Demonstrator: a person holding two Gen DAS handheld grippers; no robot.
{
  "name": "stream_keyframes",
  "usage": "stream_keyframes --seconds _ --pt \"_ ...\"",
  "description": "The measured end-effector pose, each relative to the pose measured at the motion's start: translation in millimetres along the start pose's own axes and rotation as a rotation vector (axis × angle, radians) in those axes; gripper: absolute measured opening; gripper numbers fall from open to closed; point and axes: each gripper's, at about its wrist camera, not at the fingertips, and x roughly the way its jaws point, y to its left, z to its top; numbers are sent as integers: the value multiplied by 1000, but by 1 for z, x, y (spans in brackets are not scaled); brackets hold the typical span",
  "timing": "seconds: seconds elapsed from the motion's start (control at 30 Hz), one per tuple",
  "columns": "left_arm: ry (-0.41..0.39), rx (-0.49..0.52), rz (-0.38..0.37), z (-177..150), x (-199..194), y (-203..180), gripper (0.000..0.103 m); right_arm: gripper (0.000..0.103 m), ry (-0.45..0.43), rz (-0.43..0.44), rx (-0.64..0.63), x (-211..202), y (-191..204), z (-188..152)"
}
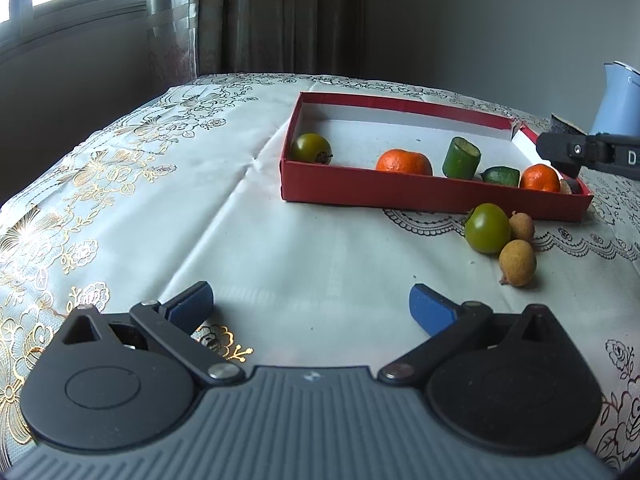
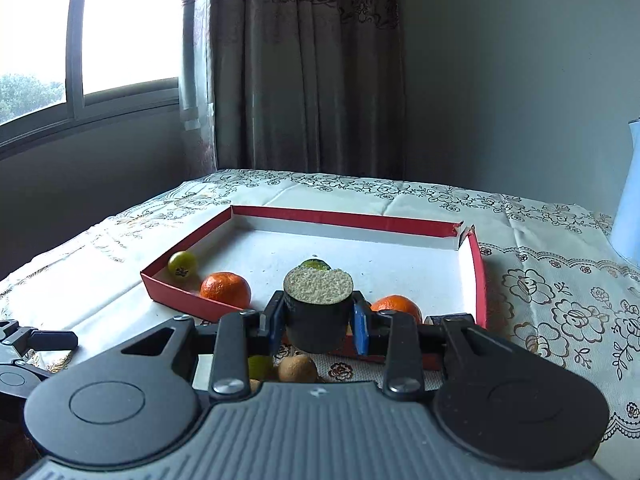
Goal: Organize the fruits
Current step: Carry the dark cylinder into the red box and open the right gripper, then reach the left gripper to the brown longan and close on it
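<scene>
A red box [image 1: 432, 194] with a white floor holds a green tomato [image 1: 311, 147], two tangerines [image 1: 404, 162] [image 1: 540, 178] and two green cucumber pieces [image 1: 461, 158] [image 1: 501, 176]. In front of it on the cloth lie a green tomato [image 1: 487, 228] and two brown longans [image 1: 517, 263]. My left gripper [image 1: 312, 306] is open and empty, low over the cloth. My right gripper [image 2: 318, 320] is shut on a dark cut cylinder piece [image 2: 318, 308], held above the box's [image 2: 172, 292] near wall. The loose green tomato [image 2: 260, 366] and a longan [image 2: 298, 368] show below it.
The table wears a white cloth [image 1: 200, 208] with gold and black flower print. A pale blue jug [image 1: 620, 100] stands at the right. Curtains [image 2: 304, 64] and a window [image 2: 120, 24] are behind the table. The right gripper's body [image 1: 588, 154] shows at the box's right end.
</scene>
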Motion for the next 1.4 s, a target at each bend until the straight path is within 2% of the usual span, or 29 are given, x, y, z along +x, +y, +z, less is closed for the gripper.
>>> stream_keyframes --seconds 0.27,0.7,0.77,0.8,0.9,1.07,1.13,1.17,1.4 --pt "3 -4 -5 0 1 1 103 33 -2 13 -3 21 5 23" --pt "3 -5 -6 0 1 1 103 33 84 2 -4 71 13 16" --pt "2 -6 -7 0 1 1 103 35 98 9 4 75 12 15" --pt "2 -6 -8 0 1 1 103 41 99 11 7 75 11 15" --pt "2 -7 -9 0 2 1 103 62 81 -7 29 66 8 15" --pt "3 -4 -7 0 2 1 103 65 31 -37 48 28 -6 9" --pt "2 -7 -9 0 2 1 103 77 17 -51 63 9 -18 -1" --pt "3 -5 -7 0 2 1 103 80 14 -66 75 -1 -27 -7" --pt "-45 7 -38 -1 -7 -3 103 80 22 -162 111 -38 -70 -42"
